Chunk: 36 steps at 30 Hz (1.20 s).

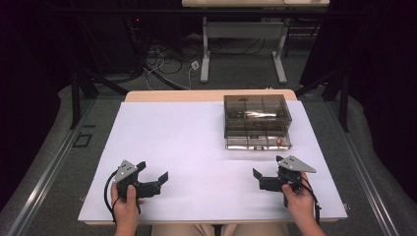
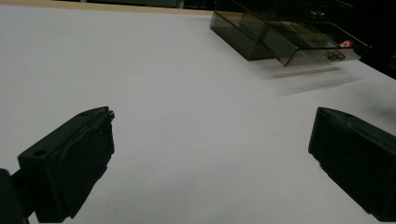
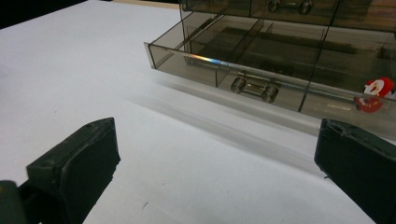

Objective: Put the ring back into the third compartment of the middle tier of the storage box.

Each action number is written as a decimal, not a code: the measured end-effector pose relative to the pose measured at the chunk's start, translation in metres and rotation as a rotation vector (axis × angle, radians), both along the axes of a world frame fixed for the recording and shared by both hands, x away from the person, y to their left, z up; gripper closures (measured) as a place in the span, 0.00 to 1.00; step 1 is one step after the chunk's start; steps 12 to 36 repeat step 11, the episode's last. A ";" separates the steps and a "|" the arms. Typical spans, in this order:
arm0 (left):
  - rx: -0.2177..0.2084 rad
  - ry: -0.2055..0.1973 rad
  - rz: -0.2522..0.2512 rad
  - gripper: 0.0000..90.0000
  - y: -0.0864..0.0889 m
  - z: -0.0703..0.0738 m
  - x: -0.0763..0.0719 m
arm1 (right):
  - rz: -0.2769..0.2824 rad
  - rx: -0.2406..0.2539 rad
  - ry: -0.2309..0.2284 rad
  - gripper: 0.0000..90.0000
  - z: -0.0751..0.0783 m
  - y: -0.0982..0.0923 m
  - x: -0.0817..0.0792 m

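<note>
Big white table [image 1: 196, 147] takes up most of the high view, w/ a wood edge showing along the far side. On the far right part of it sits a smoky see-through drawer box [image 1: 256, 115], split into compartments inside. Its bottom drawer [image 1: 258, 141] is pulled out a bit toward the person, so it sticks out past the box front. In the right gripper view you can see the drawer front has a small clear handle [image 3: 254, 88] w/ two round knobs, and there's a little red-and-white thing [image 3: 377, 93] in the drawer's right end compartment, can't tell what it is exactly. Another handle shows on the drawer above.

Left gripper [image 1: 156, 178] is at the near left of the table, held in the person's left hand [image 1: 125, 206], jaws wide apart w/ nothing between them, just bare table. It's well apart from the box, which sits far off at the top right in the left gripper view.

Right gripper [image 1: 255, 174] is near right, held in the right hand [image 1: 300, 201], jaws also spread wide and empty. It's near the drawer front but not touching, pointing roughly at the handle w/ a strip of table between.
</note>
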State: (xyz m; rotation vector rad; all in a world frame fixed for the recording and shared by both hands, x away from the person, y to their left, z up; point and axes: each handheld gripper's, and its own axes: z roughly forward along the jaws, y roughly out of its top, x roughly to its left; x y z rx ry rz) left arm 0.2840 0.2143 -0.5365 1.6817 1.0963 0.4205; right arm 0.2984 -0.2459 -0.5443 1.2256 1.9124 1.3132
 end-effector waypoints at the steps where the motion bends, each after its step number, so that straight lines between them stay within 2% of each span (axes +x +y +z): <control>1: 0.001 0.001 0.000 0.00 0.000 0.000 0.000 | 0.003 0.002 0.013 0.00 -0.001 0.000 -0.001; 2: 0.001 0.001 0.001 0.00 0.000 0.000 0.000 | 0.008 -0.015 0.003 0.00 -0.002 0.000 0.000; 3: 0.002 0.001 0.001 0.00 0.000 0.000 0.000 | 0.003 -0.019 0.018 0.00 -0.003 0.000 -0.001; 4: 0.001 0.001 0.001 0.00 0.000 0.000 0.000 | 0.002 -0.036 0.012 0.00 -0.004 -0.001 -0.001; 5: 0.001 0.001 0.001 0.00 0.000 0.000 0.000 | 0.001 -0.025 0.011 0.00 -0.006 0.000 -0.001; 6: 0.002 0.002 0.002 0.00 0.000 0.000 0.000 | -0.002 -0.018 0.028 0.00 -0.006 0.000 -0.001; 11: 0.003 0.003 0.002 0.00 0.000 -0.001 0.001 | 0.011 -0.045 0.060 0.00 -0.010 0.000 0.000; 36: 0.003 0.003 0.002 0.00 0.000 -0.001 0.001 | 0.011 -0.045 0.060 0.00 -0.010 0.000 0.000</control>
